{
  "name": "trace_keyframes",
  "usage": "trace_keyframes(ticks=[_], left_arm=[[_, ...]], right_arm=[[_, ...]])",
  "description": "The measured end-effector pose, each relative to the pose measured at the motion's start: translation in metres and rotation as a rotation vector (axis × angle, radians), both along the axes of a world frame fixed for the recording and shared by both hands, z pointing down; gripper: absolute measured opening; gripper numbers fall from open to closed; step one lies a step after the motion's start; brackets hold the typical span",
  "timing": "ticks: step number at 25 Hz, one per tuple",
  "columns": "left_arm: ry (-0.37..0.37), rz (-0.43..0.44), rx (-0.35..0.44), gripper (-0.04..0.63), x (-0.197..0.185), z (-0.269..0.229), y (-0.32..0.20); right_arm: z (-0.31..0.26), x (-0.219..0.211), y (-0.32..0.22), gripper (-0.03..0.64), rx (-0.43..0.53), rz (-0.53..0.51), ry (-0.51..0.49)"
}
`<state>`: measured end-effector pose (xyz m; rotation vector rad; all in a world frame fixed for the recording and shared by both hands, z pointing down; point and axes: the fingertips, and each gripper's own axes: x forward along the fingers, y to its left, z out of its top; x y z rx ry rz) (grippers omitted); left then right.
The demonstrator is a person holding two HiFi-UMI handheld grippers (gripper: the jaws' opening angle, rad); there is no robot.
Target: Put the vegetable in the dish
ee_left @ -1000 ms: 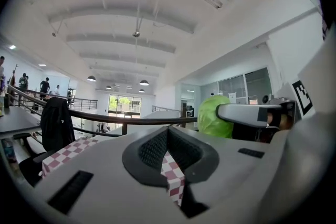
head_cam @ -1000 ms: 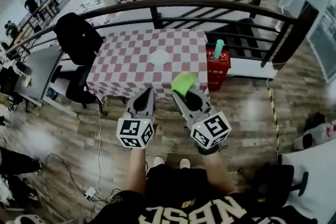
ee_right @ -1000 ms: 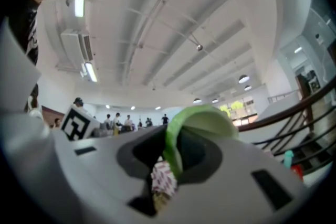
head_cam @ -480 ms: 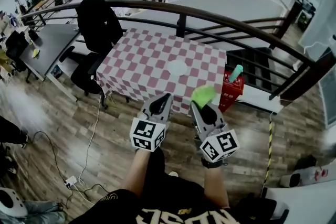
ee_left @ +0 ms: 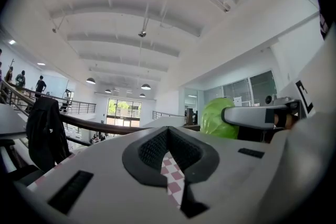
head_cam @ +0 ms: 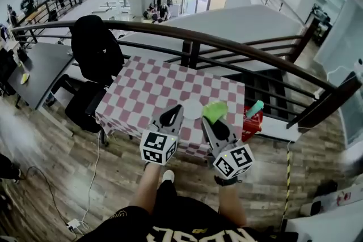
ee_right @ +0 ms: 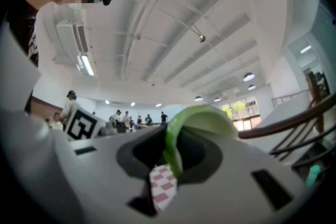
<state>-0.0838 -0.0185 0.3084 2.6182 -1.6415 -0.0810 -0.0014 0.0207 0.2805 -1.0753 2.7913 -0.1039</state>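
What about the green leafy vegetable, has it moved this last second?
Yes. In the right gripper, the green leafy vegetable went forward from the near edge of the checkered table to beside the white dish.

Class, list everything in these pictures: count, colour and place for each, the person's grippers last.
table: one, red-and-white checked, by the railing
dish: one, white, on the table near its front edge
vegetable: one, green, clamped in jaws of the right gripper
basket: one, red, right of the table
chair: one, black, left of the table
railing: one, dark, behind the table
left gripper: one, grey, shut and empty
right gripper: one, grey, shut on the vegetable
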Motion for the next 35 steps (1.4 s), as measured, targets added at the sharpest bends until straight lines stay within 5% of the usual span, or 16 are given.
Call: trace_keyframes(ticks=[6, 10, 17, 29, 35], left_arm=[[-0.003, 0.051, 0.009, 0.02, -0.034, 0.001, -0.075], [0.087, 0.104, -0.036, 0.02, -0.043, 0.017, -0.108], [0.019, 0.167, -0.051, 0.02, -0.035, 0.053, -0.157], [-0.115, 0.294, -0.184, 0.02, -0.026, 0.135, -0.22], [-0.067, 0.397, -0.299, 0.02, -0.018, 0.173, -0.224]], right_arm=[[0.008, -0.042, -0.074, 0.075, -0.004, 0.021, 0.009], [0.039, -0.053, -0.099, 0.077, -0.075, 0.029, 0.023], [0.073, -0.038, -0.149, 0.077, -0.159, 0.066, 0.043], [0.167, -0.023, -0.219, 0.074, -0.372, -0.146, 0.071], [0.219, -0.021, -0.221, 0.072, -0.488, -0.308, 0.036]])
